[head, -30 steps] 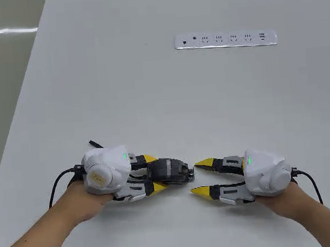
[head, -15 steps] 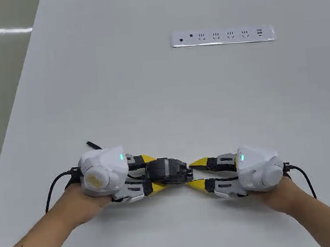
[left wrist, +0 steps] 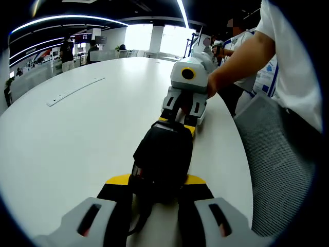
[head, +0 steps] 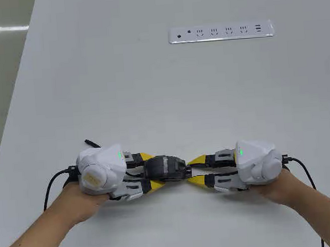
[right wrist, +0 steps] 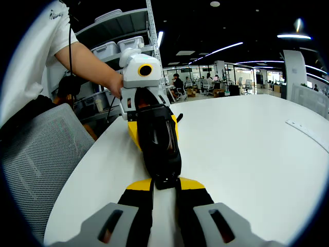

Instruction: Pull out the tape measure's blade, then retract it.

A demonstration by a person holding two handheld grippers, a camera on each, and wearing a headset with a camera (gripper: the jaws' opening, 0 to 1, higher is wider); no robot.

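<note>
Head view for reference: keep the left gripper (head: pixel 154 171) clenched across the tape measure (head: pixel 165 168), low over the near part of the table (head: pixel 151 90), and hold the right gripper (head: pixel 191 171) square on the nose of the tape measure, presumably where the blade comes out. Cannot tell whether the narrowed right jaws already pinch that nose or merely flank it, so confirm the bite before drawing straight away along the long axis. Expect a hard, smooth, dark, rounded body, probably slippery, against the matte white table; pull steadily, never sideways.
</note>
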